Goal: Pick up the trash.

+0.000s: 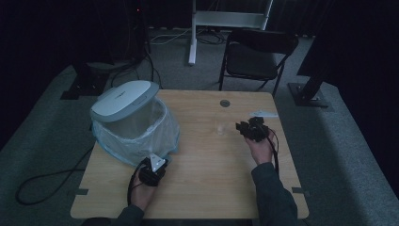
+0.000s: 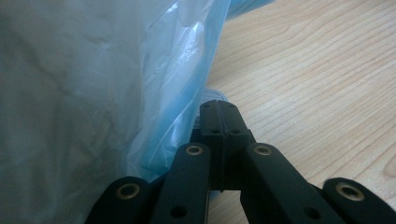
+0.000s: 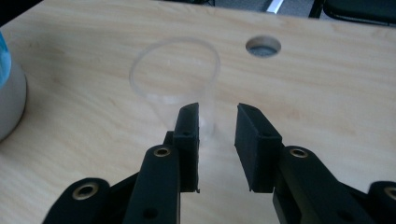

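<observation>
A clear plastic cup (image 1: 219, 126) stands upright near the middle of the wooden table (image 1: 207, 169). My right gripper (image 1: 243, 127) is open just to its right. In the right gripper view the cup (image 3: 173, 84) is right ahead of the right gripper (image 3: 217, 116), and the left jaw overlaps the cup's wall. A grey lidded bin (image 1: 124, 99) lined with a pale blue plastic bag (image 1: 141, 139) stands at the left. My left gripper (image 1: 156, 165) sits at the bag's lower edge. Its jaws (image 2: 218, 105) are shut, with the bag (image 2: 93, 93) beside them and a fold at the tips.
A round cable hole (image 1: 225, 103) lies at the table's back edge, and a small white scrap (image 1: 263, 113) lies at the right. A black folding chair (image 1: 256, 56) stands behind the table. A black cable (image 1: 47, 181) trails on the carpet at the left.
</observation>
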The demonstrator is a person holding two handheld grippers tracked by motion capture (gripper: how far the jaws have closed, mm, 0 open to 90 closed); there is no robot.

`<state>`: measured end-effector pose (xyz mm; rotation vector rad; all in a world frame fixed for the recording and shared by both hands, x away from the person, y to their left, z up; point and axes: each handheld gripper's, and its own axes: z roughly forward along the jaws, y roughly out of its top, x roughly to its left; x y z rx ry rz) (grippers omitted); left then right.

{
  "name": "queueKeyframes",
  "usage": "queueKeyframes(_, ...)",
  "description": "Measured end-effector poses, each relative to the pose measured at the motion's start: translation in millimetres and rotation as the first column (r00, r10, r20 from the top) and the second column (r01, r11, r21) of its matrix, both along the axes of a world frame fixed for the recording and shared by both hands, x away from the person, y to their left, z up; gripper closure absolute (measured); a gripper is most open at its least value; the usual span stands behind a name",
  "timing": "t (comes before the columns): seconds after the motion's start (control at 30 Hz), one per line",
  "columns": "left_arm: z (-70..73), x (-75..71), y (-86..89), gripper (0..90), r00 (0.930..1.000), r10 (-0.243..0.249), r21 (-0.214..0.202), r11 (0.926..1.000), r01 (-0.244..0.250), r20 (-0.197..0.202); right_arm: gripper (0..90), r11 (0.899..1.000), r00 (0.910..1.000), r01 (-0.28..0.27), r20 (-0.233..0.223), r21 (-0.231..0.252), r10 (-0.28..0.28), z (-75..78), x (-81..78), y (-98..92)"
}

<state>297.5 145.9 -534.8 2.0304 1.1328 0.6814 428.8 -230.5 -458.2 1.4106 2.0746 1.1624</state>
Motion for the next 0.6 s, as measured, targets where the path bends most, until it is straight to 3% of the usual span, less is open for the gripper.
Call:
queueKeyframes(0.17, 0.0, -0.1, 0.1, 90.0, 1.0, 0.001, 0.001, 1.0, -0.001, 0.0, 68.9, 1.0, 1.0, 0.002, -0.006, 0.018, -0.002, 9.0, 22.1, 11.7)
queueKeyframes(0.47, -0.2, -0.2, 0.0, 90.0, 1.0, 0.004, -0.003, 1.0, -0.004, 0.001, 69.0, 0.999, 0.9995, 0.013, -0.03, 0.038, -0.011, 5.0, 41.4, 19.9)
queueKeyframes(0.6, -0.2, -0.2, 0.0, 90.0, 1.0, 0.004, -0.002, 1.0, -0.004, 0.001, 68.9, 1.0, 0.998, 0.015, -0.063, 0.02, -0.013, 0.1, 51.5, 24.4)
